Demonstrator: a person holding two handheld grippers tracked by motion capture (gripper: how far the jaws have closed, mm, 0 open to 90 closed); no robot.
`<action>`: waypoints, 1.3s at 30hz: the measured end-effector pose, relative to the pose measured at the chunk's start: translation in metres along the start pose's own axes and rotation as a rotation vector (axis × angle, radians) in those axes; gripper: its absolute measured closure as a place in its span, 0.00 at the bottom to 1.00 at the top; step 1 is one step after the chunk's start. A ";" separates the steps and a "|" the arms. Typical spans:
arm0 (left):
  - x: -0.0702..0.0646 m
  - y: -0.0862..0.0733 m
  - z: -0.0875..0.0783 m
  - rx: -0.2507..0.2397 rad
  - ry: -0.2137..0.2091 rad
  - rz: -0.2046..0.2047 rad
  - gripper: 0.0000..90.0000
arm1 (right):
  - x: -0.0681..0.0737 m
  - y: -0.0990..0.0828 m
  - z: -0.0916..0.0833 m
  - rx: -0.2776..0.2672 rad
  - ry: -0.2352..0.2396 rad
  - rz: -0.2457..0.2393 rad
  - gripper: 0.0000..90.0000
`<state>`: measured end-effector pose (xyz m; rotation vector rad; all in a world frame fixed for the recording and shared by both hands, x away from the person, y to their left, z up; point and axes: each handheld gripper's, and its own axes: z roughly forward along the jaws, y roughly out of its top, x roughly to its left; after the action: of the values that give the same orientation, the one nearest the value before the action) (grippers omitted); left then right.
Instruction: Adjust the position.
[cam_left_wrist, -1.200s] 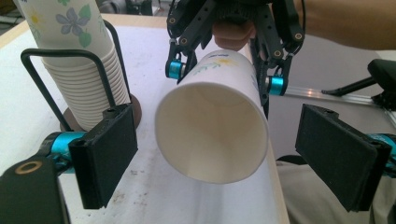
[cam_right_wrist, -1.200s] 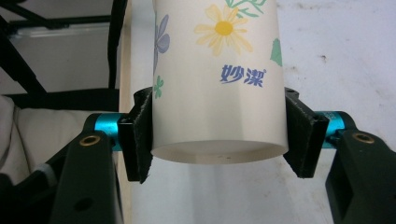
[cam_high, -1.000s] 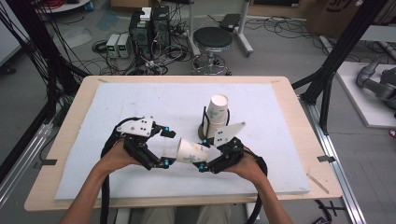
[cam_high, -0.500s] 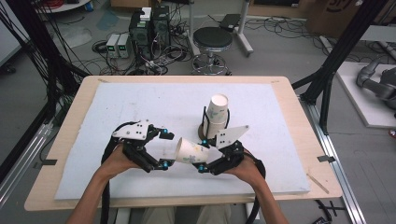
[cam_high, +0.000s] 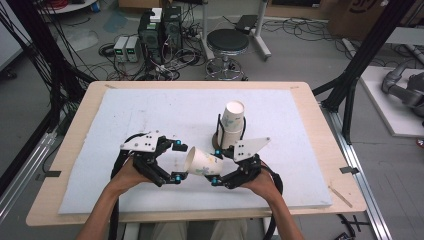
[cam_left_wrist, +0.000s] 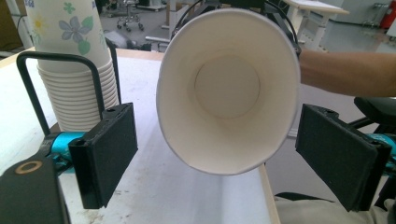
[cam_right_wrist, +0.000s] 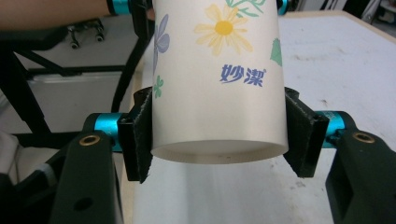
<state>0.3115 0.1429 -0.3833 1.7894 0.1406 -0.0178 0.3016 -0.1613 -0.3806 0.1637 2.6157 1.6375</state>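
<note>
Your right gripper (cam_high: 214, 176) is clamped on the base end of a paper cup (cam_high: 202, 162), and in the right gripper view both pads (cam_right_wrist: 140, 140) press flat against the cup's wall just above its bottom rim. The cup lies on its side in the air, mouth turned toward your left gripper (cam_high: 177, 161). That one stands wide and released: in the left gripper view the cup's open mouth sits squarely between the two fingers (cam_left_wrist: 105, 154), touching neither, with a clear gap on each side.

So this reads as a hand-over, and you are lined up nicely for it. To do it well, bring the left fingers over the rim and a little way down the wall before you squeeze, because the rim itself is the springy part and already looks slightly oval. Close gently; thin paper will buckle under a hard pinch. Keep the right grip firm until the left pads are seated on both sides, then let go.

Mind the stack of cups (cam_high: 231, 127) in its black wire holder (cam_high: 219, 125), just beyond the right gripper's fingers and up at the left of the left gripper view. Swing wide of it on the white table pad (cam_high: 150, 110).
</note>
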 end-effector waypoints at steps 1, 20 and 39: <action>0.000 -0.001 0.001 -0.005 -0.002 -0.001 0.14 | 0.000 0.000 0.000 -0.009 -0.001 -0.004 0.41; 0.000 -0.007 0.008 -0.048 -0.040 -0.020 0.14 | 0.001 -0.006 0.005 -0.075 0.026 0.000 0.41; 0.000 0.002 0.022 -0.051 -0.069 0.006 0.15 | 0.001 -0.006 0.008 -0.079 0.033 0.005 0.41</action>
<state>0.3128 0.1210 -0.3863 1.7364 0.0851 -0.0707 0.3012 -0.1570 -0.3892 0.1407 2.5711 1.7565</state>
